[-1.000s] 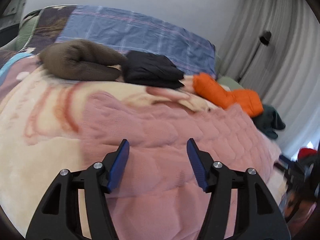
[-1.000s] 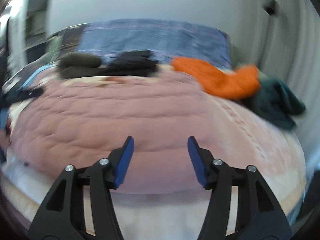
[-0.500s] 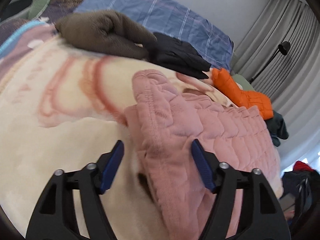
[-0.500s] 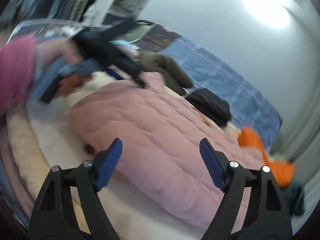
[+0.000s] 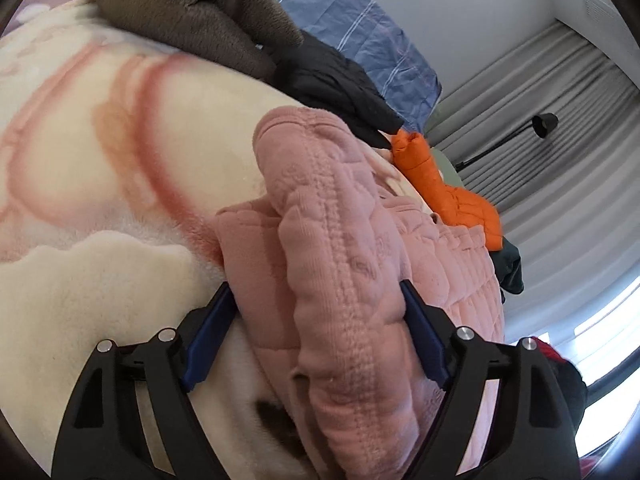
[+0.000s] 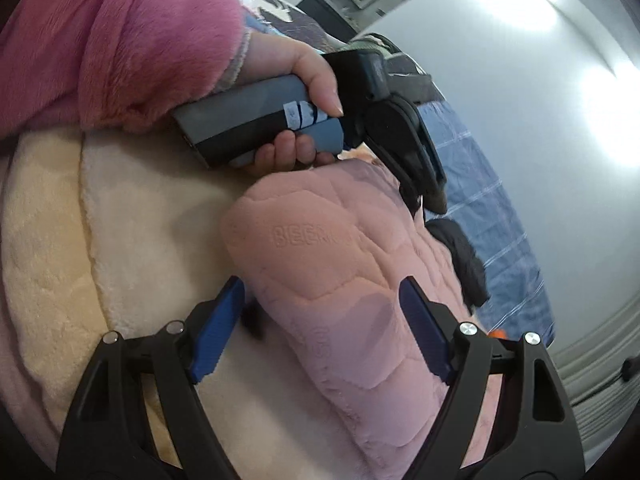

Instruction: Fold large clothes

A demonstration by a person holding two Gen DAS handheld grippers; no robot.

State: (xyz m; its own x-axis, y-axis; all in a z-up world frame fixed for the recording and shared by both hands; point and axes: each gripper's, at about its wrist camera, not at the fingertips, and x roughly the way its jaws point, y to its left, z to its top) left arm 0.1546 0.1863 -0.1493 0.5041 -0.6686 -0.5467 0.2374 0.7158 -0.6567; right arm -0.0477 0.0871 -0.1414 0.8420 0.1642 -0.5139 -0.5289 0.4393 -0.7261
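In the left wrist view, a cream blanket (image 5: 80, 184) with red lines fills the left of the frame. Along the top, from left, lie a brown fleece (image 5: 192, 12), a black garment (image 5: 332, 80) and an orange jacket (image 5: 444, 192). At centre the pink quilted garment (image 5: 340, 280) bunches between the left gripper (image 5: 316, 332), whose jaws are opening, pads not pressing it. In the right wrist view, a hand (image 6: 304, 92) in a pink sleeve (image 6: 112, 36) holds that tool at upper left. The right gripper (image 6: 324, 328) is spread wide astride the garment's fold, lower centre.
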